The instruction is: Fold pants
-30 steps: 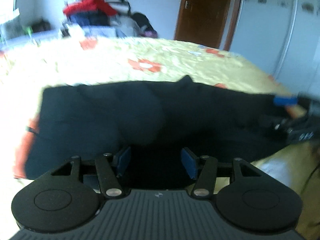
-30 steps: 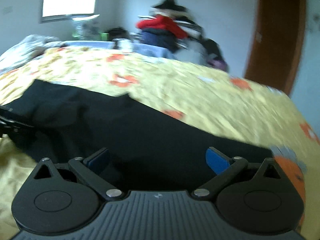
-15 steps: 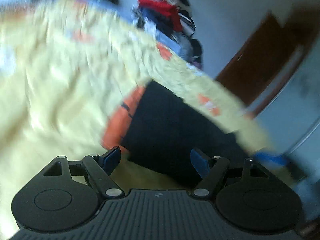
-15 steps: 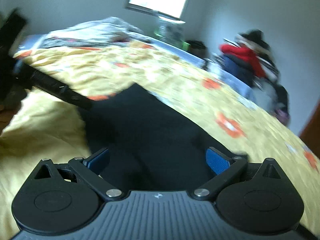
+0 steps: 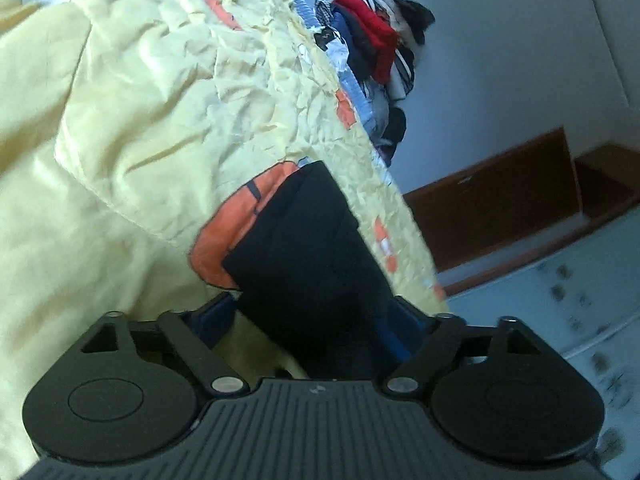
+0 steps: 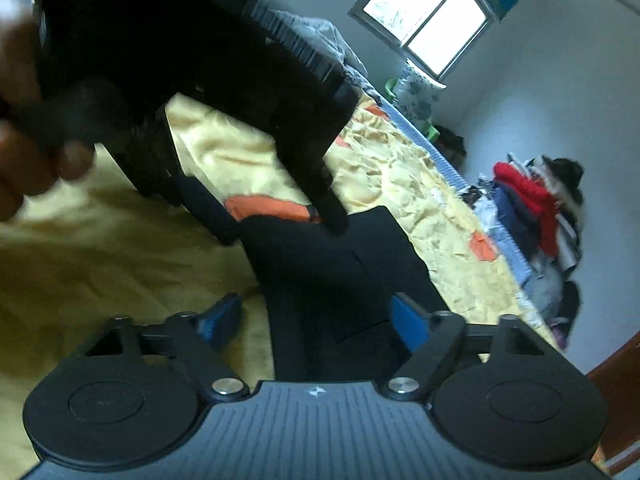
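Note:
The black pants (image 5: 308,248) lie folded lengthwise on a yellow bedspread (image 5: 140,100) with orange patches. In the left wrist view my left gripper (image 5: 312,320) is open, its blue pads either side of the pants' near end. In the right wrist view the pants (image 6: 340,272) run away from my right gripper (image 6: 316,320), which is open around their near edge. The left gripper (image 6: 332,216) shows there as a large dark blurred shape coming down from the upper left, its fingertip touching the far end of the pants.
A pile of clothes with a red garment (image 5: 376,40) sits beyond the bed; it also shows in the right wrist view (image 6: 528,204). A brown door (image 5: 500,208) and a window (image 6: 424,20) are on the walls. A hand (image 6: 24,120) is at the left edge.
Both cameras have swung and rolled sharply. The pants, spread wide a second ago, now look narrower and stacked. The left gripper has come in close in the right wrist view.

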A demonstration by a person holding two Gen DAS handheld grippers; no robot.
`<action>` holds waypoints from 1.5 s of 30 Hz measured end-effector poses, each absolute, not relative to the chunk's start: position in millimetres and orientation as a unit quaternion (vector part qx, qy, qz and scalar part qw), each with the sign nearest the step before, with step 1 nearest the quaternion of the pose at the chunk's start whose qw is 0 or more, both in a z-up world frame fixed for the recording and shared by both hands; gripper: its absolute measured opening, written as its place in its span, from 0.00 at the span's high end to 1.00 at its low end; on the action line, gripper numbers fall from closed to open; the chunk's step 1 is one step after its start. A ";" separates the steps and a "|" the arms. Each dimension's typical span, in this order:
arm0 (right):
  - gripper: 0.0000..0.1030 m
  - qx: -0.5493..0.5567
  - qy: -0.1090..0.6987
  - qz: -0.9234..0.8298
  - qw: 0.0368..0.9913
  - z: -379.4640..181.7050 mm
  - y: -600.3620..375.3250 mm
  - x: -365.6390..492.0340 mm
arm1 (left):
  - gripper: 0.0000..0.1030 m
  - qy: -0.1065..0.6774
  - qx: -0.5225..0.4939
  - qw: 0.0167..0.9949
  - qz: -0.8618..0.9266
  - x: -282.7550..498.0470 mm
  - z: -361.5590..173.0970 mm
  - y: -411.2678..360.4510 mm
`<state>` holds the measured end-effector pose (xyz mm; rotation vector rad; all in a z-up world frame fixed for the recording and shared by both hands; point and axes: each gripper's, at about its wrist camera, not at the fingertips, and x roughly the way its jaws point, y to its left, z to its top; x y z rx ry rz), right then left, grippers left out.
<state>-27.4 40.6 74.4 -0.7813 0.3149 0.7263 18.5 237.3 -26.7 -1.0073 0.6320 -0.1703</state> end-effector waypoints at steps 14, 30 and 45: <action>0.78 -0.231 0.203 0.382 0.871 95.0 17.7 9.1 | 0.27 0.295 -0.536 0.784 -0.108 26.4 -30.9 232.9; 0.78 -0.075 0.254 0.390 0.882 106.9 -12.2 41.9 | 0.26 0.284 -0.558 0.770 -0.119 42.0 -35.5 225.8; 0.94 -0.188 0.221 0.402 0.868 96.7 35.7 37.7 | 0.93 0.270 -0.449 0.849 -0.072 59.9 -19.4 240.4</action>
